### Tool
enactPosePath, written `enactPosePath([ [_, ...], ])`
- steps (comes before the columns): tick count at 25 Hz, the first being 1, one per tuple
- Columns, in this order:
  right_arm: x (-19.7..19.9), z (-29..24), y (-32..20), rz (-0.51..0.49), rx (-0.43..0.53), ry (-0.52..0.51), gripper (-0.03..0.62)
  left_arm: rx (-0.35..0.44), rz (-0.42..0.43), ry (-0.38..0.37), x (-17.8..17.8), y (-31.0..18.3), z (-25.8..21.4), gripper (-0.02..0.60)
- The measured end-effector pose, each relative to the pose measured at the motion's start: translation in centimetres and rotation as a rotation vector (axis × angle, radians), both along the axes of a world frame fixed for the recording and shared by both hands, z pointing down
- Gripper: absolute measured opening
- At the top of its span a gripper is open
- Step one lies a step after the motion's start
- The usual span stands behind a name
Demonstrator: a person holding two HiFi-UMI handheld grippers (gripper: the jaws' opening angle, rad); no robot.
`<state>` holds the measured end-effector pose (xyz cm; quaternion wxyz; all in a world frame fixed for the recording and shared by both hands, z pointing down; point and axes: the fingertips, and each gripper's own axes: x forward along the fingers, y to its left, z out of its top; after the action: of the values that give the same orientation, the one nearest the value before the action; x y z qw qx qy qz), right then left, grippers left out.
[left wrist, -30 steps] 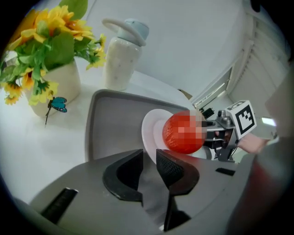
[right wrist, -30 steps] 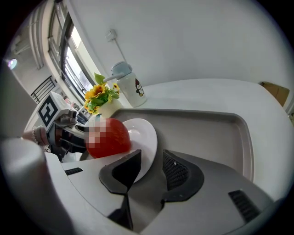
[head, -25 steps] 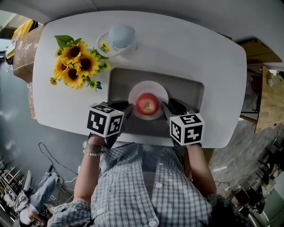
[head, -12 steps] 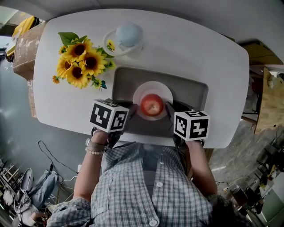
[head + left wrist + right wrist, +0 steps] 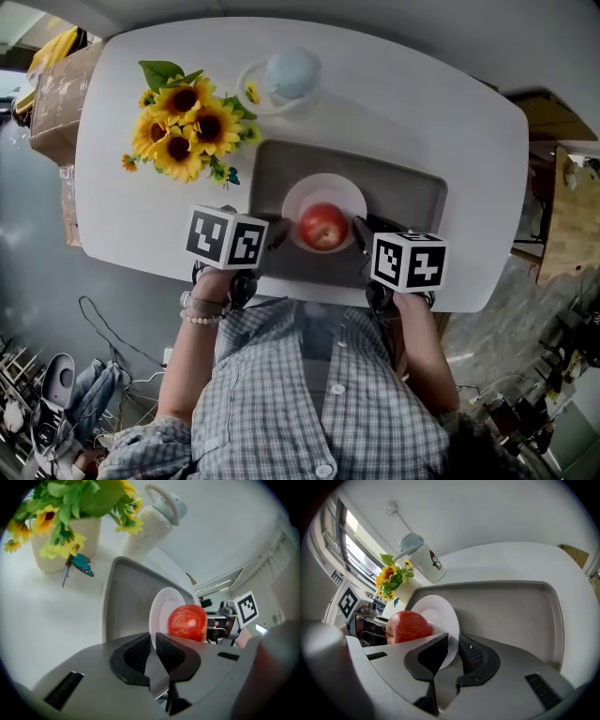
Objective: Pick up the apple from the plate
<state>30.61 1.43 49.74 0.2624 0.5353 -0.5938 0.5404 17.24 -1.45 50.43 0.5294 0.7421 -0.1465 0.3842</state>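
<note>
The left gripper (image 5: 275, 232) pinches the plate (image 5: 323, 180) at its rim, probably to steady it. The right gripper (image 5: 362, 231) is closing over the opposite rim, not on the apple (image 5: 323, 226).

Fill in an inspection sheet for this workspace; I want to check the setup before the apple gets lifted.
Surface: white table with a grey tray on it.
Job's things: red apple on a white plate; the plate sits in the tray.
Clutter: sunflowers and a lidded jug on the table, beyond the tray.
Grippers: left gripper shut on the plate's left rim; right gripper closing, with the plate's right rim between its jaws. Neither is on the apple.
Cables: loose cables on the floor, left of the table.
Surroundings: cardboard box beside the table's left end.
</note>
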Motion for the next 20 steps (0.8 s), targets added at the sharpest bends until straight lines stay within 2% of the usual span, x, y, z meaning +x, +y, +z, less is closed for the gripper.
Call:
enactPosePath([
  [20, -6.5, -1.2, -3.0, -0.054, 0.001, -0.002, 0.078, -0.052, -0.111, 0.037, -6.6, -1.1, -1.2, 0.04],
])
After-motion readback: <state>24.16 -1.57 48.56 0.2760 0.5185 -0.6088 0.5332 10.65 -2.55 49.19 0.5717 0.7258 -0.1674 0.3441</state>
